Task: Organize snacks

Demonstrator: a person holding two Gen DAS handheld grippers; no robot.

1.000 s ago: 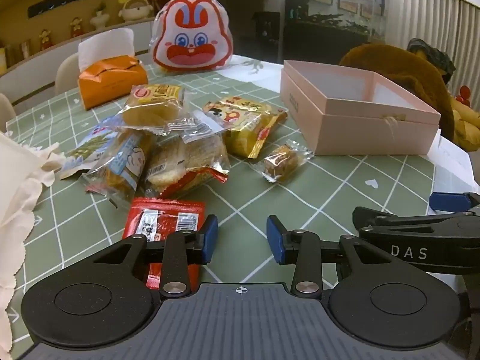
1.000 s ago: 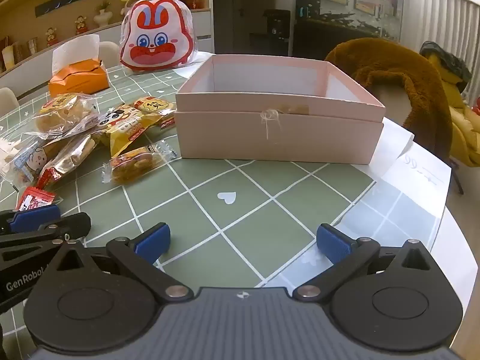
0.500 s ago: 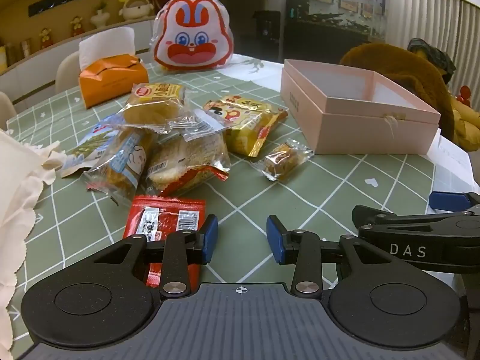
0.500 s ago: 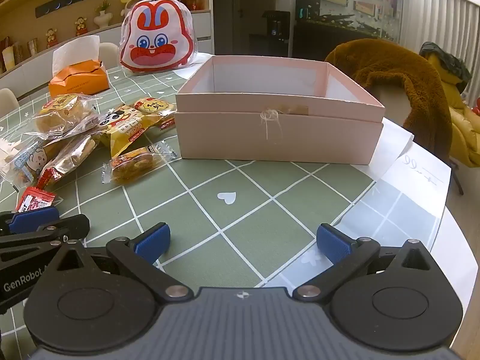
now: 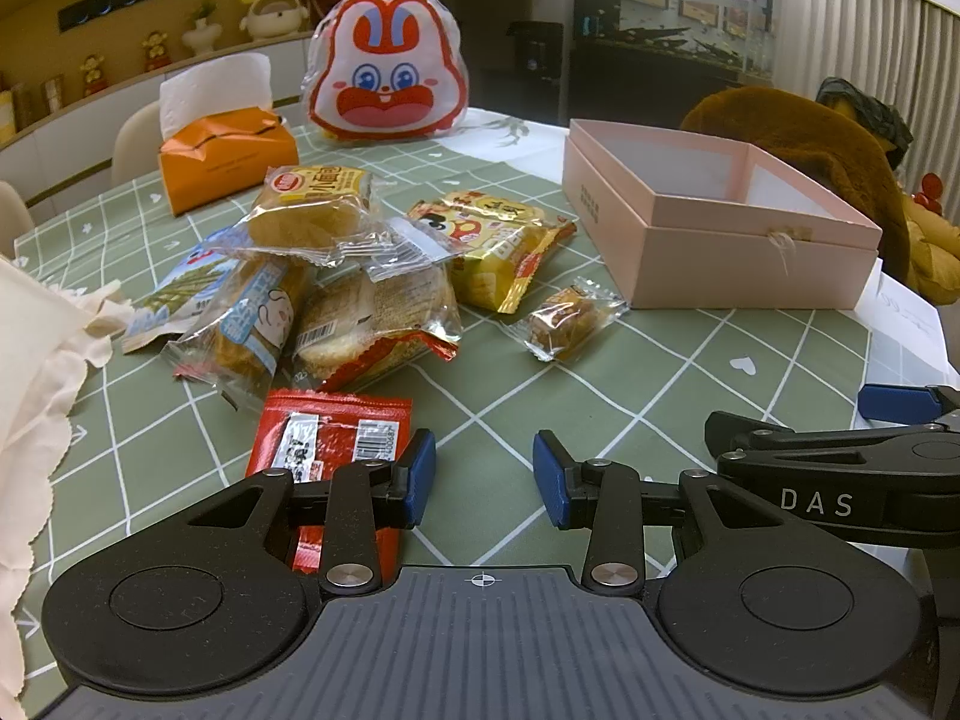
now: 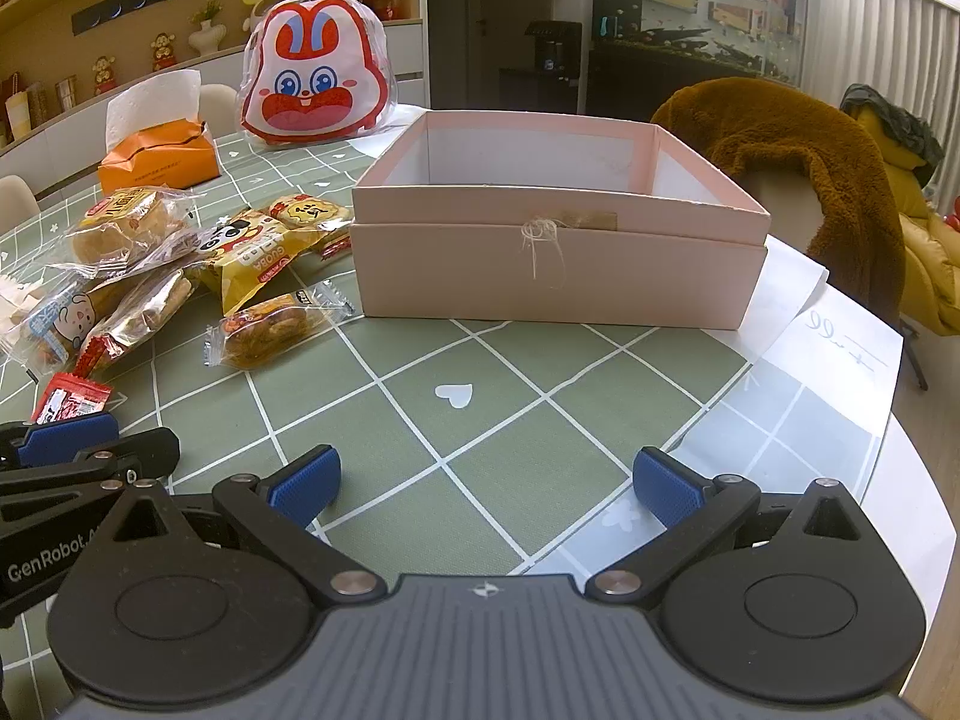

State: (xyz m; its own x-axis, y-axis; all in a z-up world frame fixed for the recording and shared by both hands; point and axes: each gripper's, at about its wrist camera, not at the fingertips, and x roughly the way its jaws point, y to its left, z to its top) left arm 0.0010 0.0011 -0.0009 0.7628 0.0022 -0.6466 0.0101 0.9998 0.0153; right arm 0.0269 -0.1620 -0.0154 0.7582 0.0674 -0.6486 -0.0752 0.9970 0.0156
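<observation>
No packing has begun: the pink box [image 6: 558, 276] shows no snacks inside, and all snacks lie loose on the table [image 6: 480, 420] to its left. Seven packets [image 5: 372, 276] are countable, plus one rabbit bag [image 5: 387, 69]. The left gripper [image 5: 483, 471] stands narrowly parted and the right gripper [image 6: 486, 483] wide, both holding nothing.

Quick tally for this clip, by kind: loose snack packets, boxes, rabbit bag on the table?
Loose snack packets: about 8, since the pile overlaps and may hide more
Pink box: 1
Orange tissue box: 1
Rabbit bag: 1
Total: about 11
</observation>
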